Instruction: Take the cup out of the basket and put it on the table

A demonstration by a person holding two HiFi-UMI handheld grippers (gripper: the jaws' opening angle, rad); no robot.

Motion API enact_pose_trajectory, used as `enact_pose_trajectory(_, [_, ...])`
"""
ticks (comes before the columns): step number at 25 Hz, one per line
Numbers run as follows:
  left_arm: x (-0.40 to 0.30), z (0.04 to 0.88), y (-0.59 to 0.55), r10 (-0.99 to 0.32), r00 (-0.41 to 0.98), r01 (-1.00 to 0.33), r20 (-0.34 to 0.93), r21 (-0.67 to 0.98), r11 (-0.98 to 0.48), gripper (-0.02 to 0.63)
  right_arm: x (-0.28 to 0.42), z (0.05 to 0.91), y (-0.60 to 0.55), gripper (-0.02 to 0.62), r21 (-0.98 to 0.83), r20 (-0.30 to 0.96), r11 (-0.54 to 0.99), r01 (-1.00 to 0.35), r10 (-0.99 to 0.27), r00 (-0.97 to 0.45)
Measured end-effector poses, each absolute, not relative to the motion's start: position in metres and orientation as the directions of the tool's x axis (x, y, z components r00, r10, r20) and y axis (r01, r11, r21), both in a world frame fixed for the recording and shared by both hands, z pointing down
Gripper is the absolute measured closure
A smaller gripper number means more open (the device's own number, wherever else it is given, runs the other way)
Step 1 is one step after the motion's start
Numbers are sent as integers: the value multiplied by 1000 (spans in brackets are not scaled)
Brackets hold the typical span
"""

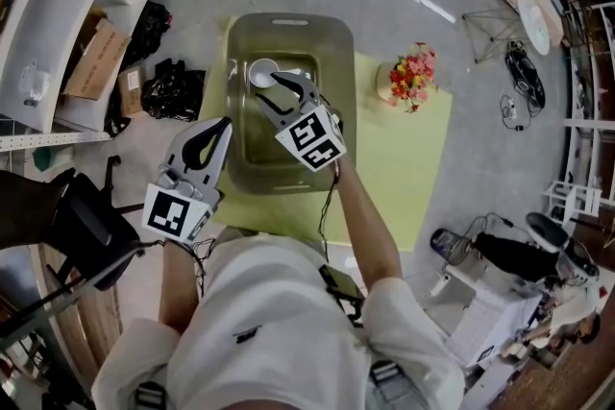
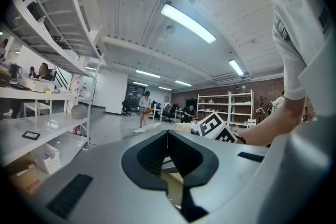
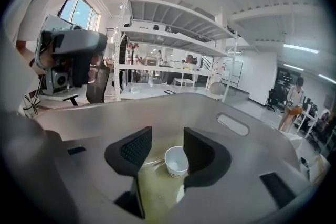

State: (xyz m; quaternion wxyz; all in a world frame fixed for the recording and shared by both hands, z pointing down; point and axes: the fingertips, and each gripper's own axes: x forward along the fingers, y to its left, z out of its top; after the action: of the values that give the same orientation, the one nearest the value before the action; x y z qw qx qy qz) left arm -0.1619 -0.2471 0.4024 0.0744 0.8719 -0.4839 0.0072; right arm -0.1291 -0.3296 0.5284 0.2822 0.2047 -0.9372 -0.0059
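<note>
Yellow-green table (image 1: 423, 168) bears basket (image 1: 342, 91) with cup (image 3: 177, 161) upright, mouth up; right gripper (image 3: 167, 137) spread, left gripper (image 2: 167, 134) closed.

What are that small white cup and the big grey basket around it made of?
The cup looks like glazed ceramic or hard plastic: plain white, smooth, thin-rimmed; I cannot tell which. The basket seems moulded, half-clear plastic: rounded corners, a cut handle slot, and the yellow table tinting its floor.

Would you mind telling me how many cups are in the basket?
1. A white cup stands upright at the basket's far end, ahead of the right gripper. That gripper hides part of the basket floor.
</note>
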Motion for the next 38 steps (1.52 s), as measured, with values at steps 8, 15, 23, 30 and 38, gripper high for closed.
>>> enact_pose_trajectory(8, [-168, 409, -249, -844, 527, -848, 99, 125, -515, 595, -136, 585, -355, 290, 136, 660, 941, -311, -320, -680])
enact_pose_trajectory(15, [-170, 412, -255, -850, 517, -852, 98, 151, -501, 595, -143, 620, -368, 230, 130, 732, 959, -251, -264, -628])
enact_pose_trajectory(23, [-170, 415, -259, -849, 517, -853, 113, 151, -500, 595, -146, 654, -381, 197, 128, 787, 967, -221, -235, -571])
enact_pose_trajectory(30, [-168, 420, -265, -846, 519, -852, 124, 149, -501, 595, -146, 676, -387, 192, 108, 816, 974, -200, -201, -541])
enact_pose_trajectory(38, [-163, 418, -273, -839, 530, -846, 127, 144, -513, 595, -143, 685, -391, 198, 137, 836, 973, -185, -214, -506])
